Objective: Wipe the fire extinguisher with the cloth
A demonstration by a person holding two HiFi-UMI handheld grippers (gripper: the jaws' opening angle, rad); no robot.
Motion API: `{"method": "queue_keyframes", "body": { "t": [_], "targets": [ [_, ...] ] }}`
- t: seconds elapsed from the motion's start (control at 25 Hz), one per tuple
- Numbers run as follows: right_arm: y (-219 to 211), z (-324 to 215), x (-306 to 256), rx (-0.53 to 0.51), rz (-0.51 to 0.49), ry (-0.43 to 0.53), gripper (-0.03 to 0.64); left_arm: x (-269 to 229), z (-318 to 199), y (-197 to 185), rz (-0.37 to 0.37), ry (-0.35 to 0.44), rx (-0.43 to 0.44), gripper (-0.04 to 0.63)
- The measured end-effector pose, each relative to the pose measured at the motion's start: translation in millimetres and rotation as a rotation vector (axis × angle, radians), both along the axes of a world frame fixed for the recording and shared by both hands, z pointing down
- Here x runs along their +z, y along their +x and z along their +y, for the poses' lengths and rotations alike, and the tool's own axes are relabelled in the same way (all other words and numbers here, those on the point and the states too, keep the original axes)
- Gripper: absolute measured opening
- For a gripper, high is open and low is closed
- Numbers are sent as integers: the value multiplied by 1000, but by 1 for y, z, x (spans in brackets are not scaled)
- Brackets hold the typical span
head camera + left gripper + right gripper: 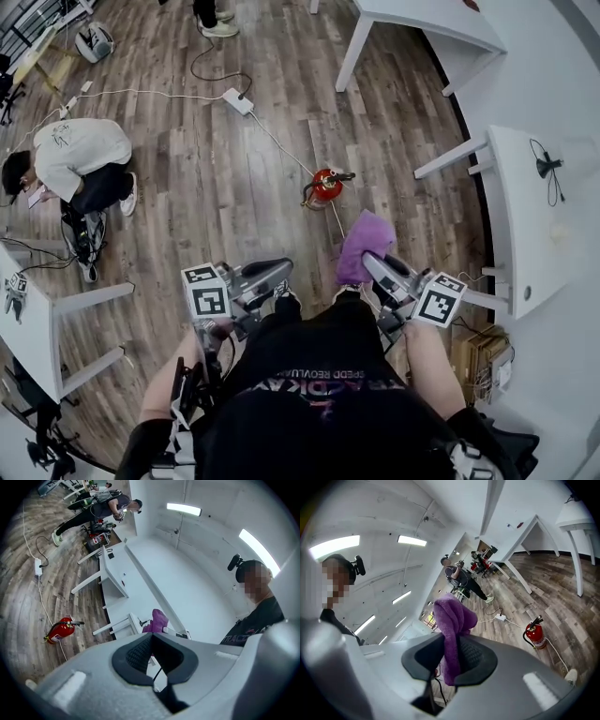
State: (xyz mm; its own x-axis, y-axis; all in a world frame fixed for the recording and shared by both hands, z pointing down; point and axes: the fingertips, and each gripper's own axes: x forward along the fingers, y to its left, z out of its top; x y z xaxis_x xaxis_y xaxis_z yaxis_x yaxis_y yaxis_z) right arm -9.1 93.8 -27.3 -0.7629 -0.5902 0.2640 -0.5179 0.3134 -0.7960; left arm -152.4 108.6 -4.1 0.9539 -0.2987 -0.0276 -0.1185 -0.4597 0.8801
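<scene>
The red fire extinguisher (323,186) stands on the wood floor ahead of me; it also shows as the extinguisher (60,630) low on the left and the extinguisher (533,633) at the right. My right gripper (377,269) is shut on a purple cloth (366,246), which bunches up above the jaws as the cloth (452,620) and hangs down between the pads. The cloth is a short way short of the extinguisher. My left gripper (270,274) is held level beside it, its jaws shut with nothing between them (151,638).
A white power strip (238,101) and its cable run across the floor past the extinguisher. A person crouches at the left (80,159). White tables stand at the right (534,216), the top (422,19) and the lower left (28,328).
</scene>
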Motion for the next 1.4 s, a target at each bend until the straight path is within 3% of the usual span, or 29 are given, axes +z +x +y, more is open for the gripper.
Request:
{"method": "queue_keyframes", "body": {
  "t": [0.32,0.6,0.84,0.96,1.12,1.4],
  "targets": [
    [32,-39,34,-68,78,-25,72,24,-7,19,-44,-58,-72,-2],
    [56,-75,105,-243,195,-60,72,68,-14,63,-129,-114,-157,-2],
    [51,-117,166,-377,282,-89,72,110,-27,78,-137,-149,-239,-2],
    [41,-142,207,-419,400,-82,72,137,-41,71,-143,-154,-262,-2],
    [26,-171,274,-504,663,-45,71,175,-62,57,-147,-140,-272,-2],
    [1,-216,388,-599,1035,-16,71,239,-96,31,-141,-67,-201,-2]
  ]
}}
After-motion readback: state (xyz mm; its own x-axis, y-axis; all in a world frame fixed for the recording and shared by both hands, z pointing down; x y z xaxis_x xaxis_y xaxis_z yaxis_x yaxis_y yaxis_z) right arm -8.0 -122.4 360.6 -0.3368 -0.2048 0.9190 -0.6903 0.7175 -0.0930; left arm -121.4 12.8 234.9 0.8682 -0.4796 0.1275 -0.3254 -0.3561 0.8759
